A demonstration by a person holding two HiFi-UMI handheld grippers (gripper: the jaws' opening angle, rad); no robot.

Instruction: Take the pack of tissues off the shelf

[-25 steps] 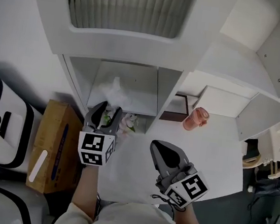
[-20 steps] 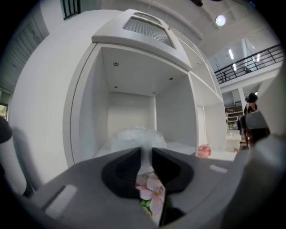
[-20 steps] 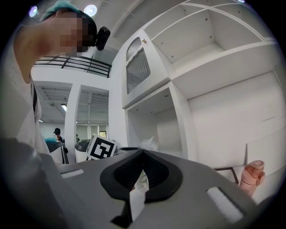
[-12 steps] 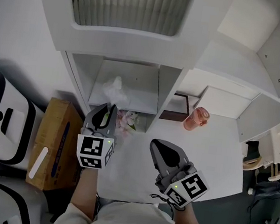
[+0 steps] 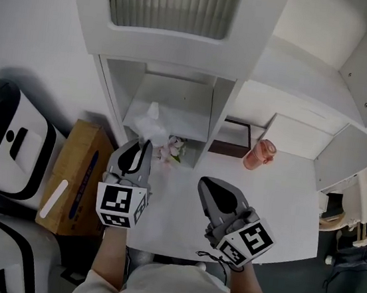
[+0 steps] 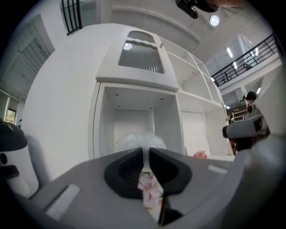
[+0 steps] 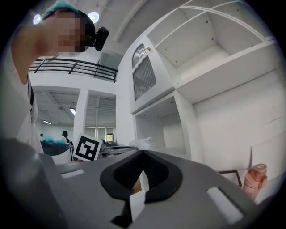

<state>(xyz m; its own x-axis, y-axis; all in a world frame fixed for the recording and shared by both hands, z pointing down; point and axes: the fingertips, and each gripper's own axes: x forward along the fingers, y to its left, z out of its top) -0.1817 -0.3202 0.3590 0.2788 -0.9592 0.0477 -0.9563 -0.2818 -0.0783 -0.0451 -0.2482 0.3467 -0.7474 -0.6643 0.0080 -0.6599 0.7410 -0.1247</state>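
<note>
One soft, crinkly, flower-printed pack of tissues [image 5: 168, 148] at boxy white shelf [image 5: 182, 109] mouth | I'm pinching it in left gripper [image 5: 145, 145], jaws just been closing narrow | right gripper [image 5: 213, 186] jaws resting together, empty

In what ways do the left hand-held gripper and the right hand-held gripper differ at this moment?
The left hand-held gripper has just been closing and pinches the flowered pack of tissues; the right hand-held gripper has its jaws together on nothing. In the head view the left one reaches to the front of the shelf, while the right one is further back over the table. Both carry a marker cube.
</note>
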